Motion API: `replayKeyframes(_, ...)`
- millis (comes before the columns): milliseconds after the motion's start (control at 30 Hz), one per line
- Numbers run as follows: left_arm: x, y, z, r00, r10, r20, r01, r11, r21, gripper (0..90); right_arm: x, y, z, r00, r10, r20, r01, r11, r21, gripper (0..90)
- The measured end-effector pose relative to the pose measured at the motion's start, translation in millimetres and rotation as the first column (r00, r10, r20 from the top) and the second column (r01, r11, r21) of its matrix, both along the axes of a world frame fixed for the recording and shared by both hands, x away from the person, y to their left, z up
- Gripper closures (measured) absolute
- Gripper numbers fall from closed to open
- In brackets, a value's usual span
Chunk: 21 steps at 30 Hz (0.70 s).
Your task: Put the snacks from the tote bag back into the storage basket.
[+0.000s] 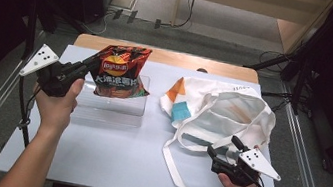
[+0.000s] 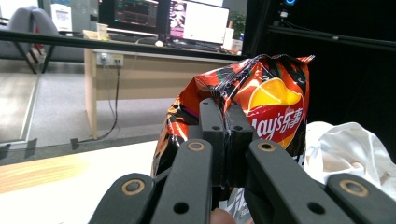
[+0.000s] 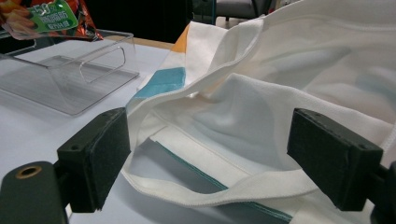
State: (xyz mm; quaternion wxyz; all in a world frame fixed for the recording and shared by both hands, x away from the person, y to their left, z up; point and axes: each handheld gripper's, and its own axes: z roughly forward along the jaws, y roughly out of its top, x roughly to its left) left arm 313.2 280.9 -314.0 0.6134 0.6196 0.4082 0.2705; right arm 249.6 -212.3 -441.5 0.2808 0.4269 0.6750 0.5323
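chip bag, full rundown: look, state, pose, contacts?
The chip bag is glossy red, orange and black foil with a yellow Lay's roundel and a green patch near its bottom. It looks sealed, puffed and crinkled. It hangs upright above the clear plastic tray, lifted off the table; whether its bottom touches the tray is unclear. The left gripper pinches its upper left edge, jaws shut on the foil.

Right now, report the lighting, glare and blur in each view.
High view: lit table, dark surroundings, slightly soft. Left gripper view: close fingers and chip bag fairly sharp, bright monitors behind washed out. Right gripper view: near fingers blurred, tote bag evenly lit, glints on clear tray.
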Motion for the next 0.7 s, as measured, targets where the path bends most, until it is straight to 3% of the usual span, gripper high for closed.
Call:
replayKeyframes(133,0.8,12.0,-3.4,0.9999,0.008,-0.014,-0.009,0.9995,-0.03,90.0,1.0,1.6,-2.9,1.0,0.003,-0.009,-0.003,1.0,-0.011,13.7)
replayKeyframes(233,1.0,17.0,-2.1,0.9999,0.001,-0.015,-0.001,0.9998,-0.018,90.0,0.9,1.9,-3.3,0.9999,0.002,-0.011,-0.003,1.0,-0.013,13.7)
replayKeyframes(333,2.2,20.6,-4.0,0.9997,0.003,-0.023,-0.003,0.9998,0.02,90.0,0.6,1.0,-3.7,0.9999,-0.002,-0.012,0.001,1.0,-0.013,13.8)
replayKeyframes(700,18.4,20.7,-26.5,0.994,-0.019,-0.108,0.025,0.9982,0.055,90.0,-7.4,-3.1,-3.3,0.9997,-0.02,-0.011,0.02,1.0,-0.024,13.8)
